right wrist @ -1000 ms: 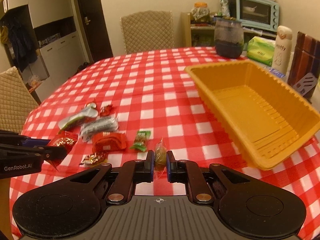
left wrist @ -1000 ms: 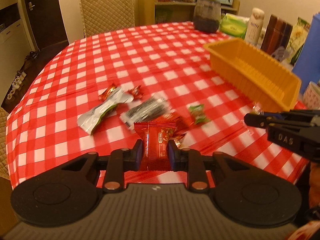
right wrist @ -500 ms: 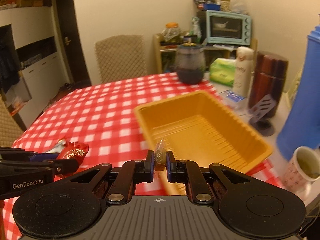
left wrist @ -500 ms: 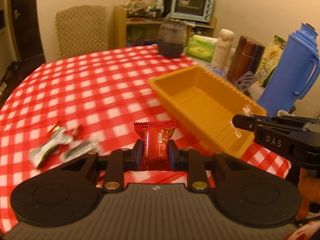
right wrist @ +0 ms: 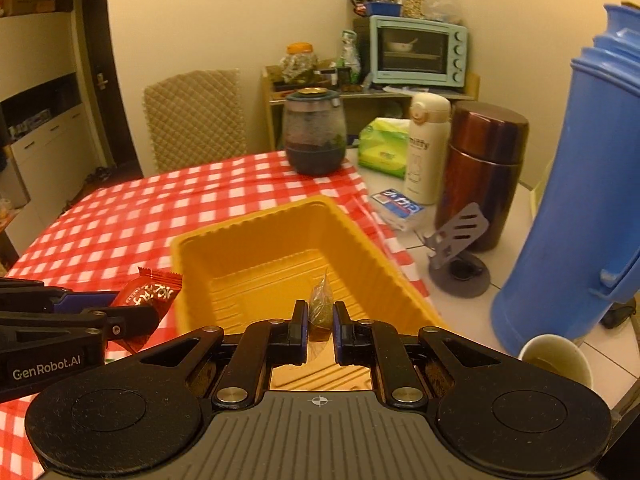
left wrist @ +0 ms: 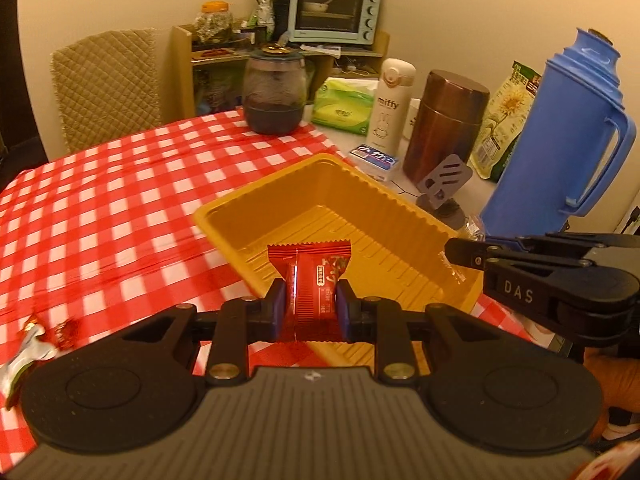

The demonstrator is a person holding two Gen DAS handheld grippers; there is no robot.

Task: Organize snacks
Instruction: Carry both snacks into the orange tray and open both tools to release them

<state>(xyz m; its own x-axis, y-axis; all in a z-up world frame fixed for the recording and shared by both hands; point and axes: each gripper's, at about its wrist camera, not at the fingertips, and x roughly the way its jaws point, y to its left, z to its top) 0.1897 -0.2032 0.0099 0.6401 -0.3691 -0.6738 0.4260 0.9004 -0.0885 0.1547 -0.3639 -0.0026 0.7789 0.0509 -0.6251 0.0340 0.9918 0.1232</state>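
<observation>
While my left gripper (left wrist: 310, 304) clamps its pads on the red snack packet (left wrist: 310, 280), holding it upright with the crimped top edge fanned out above the fingers, my right gripper (right wrist: 320, 322) is pinched tight on a small clear-wrapped candy (right wrist: 321, 306) with a greenish-brown centre. I see both loads poised at the near edge of the orange tray (left wrist: 400, 208), the red packet over its near left corner and the candy over its ribbed floor. From the left camera the right gripper (left wrist: 452, 250) enters from the right side, its tip above the tray's near right rim; from the right camera the left gripper (right wrist: 152, 312) comes in low on the left with the packet sticking up beside the tray wall. The tray sits on the red checked tablecloth (left wrist: 100, 208). Beyond it stand a dark glass jar (left wrist: 274, 96), a white bottle (left wrist: 390, 104), a brown canister (left wrist: 444, 124) and a blue thermos (left wrist: 560, 140). More wrapped snacks (left wrist: 28, 344) lie at the cloth's left edge.
</observation>
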